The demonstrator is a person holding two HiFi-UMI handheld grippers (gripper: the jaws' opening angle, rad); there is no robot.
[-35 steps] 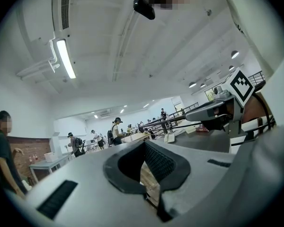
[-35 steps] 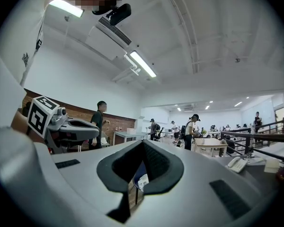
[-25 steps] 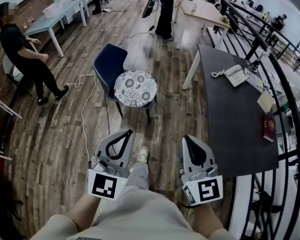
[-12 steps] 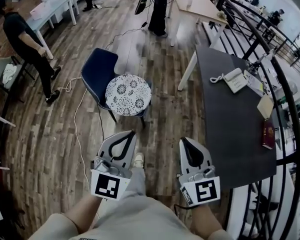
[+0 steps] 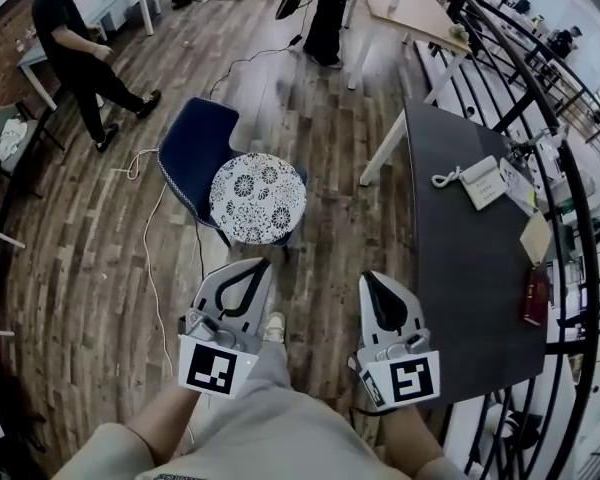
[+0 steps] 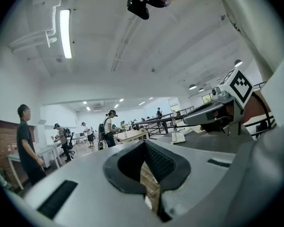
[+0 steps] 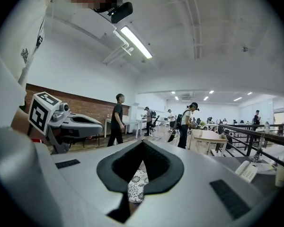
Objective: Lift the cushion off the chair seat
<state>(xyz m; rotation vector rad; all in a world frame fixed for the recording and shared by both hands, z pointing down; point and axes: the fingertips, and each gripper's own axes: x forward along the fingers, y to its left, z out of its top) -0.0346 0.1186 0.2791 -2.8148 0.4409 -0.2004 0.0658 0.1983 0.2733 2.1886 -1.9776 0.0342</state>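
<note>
Resting flat on navy chair (image 5: 195,143) seat: round floral cushion (image 5: 258,198), not lifted. Left gripper (image 5: 263,264) and right gripper (image 5: 372,276) near chair, apart from cushion; both jaw pairs closed together, empty.

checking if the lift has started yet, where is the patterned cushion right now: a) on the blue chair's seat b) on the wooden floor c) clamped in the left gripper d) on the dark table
a: in the head view the patterned cushion lies flat on the seat of the blue chair.
</note>
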